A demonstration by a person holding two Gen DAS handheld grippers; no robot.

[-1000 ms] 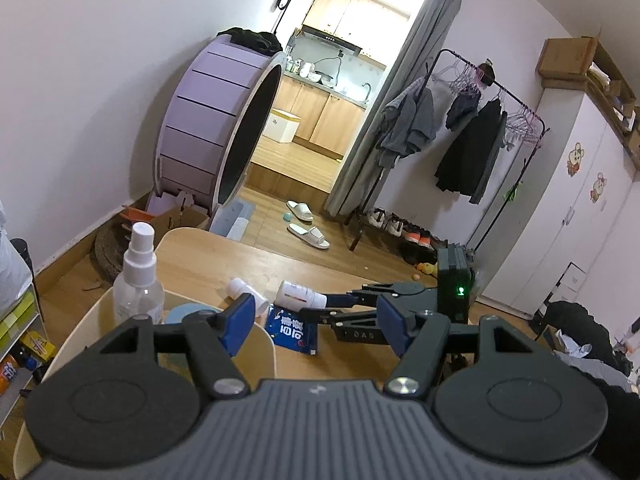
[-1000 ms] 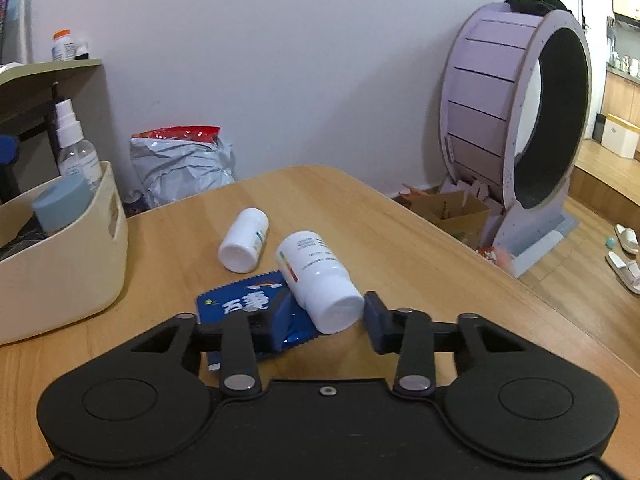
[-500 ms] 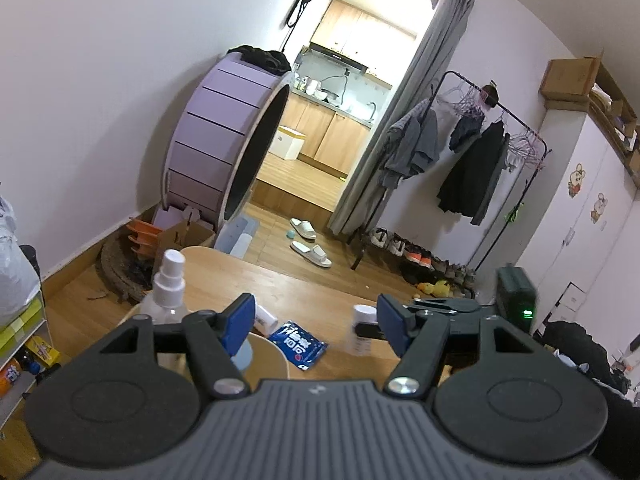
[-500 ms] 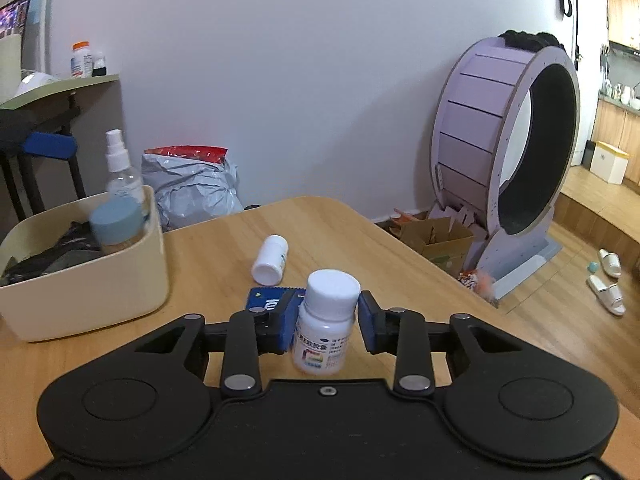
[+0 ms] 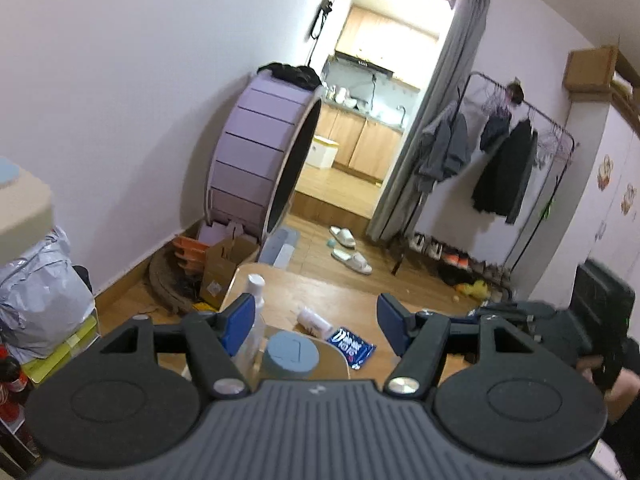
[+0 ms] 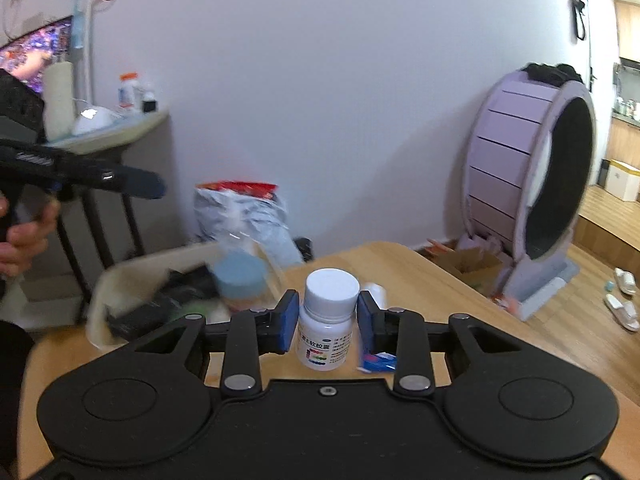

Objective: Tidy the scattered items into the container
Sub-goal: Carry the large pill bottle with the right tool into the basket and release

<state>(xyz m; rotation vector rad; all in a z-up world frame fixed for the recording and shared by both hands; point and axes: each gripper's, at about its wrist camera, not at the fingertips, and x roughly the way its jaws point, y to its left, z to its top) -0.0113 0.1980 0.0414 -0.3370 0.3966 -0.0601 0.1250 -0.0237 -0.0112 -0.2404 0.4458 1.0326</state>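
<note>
Right gripper [image 6: 328, 322] clamps the upright white bottle [image 6: 329, 316]; the cream container [image 6: 132, 276] lies left, slightly farther; left gripper [image 5: 316, 322] gapes wide, holding nothing

Motion blur smears the cream container [image 6: 132, 280] at nine o'clock in the right wrist view, its contents unreadable. The blue packet [image 6: 378, 362] shows only a corner behind the jaws. The white bottle's [image 6: 328, 316] label print stays too small to read.
</note>
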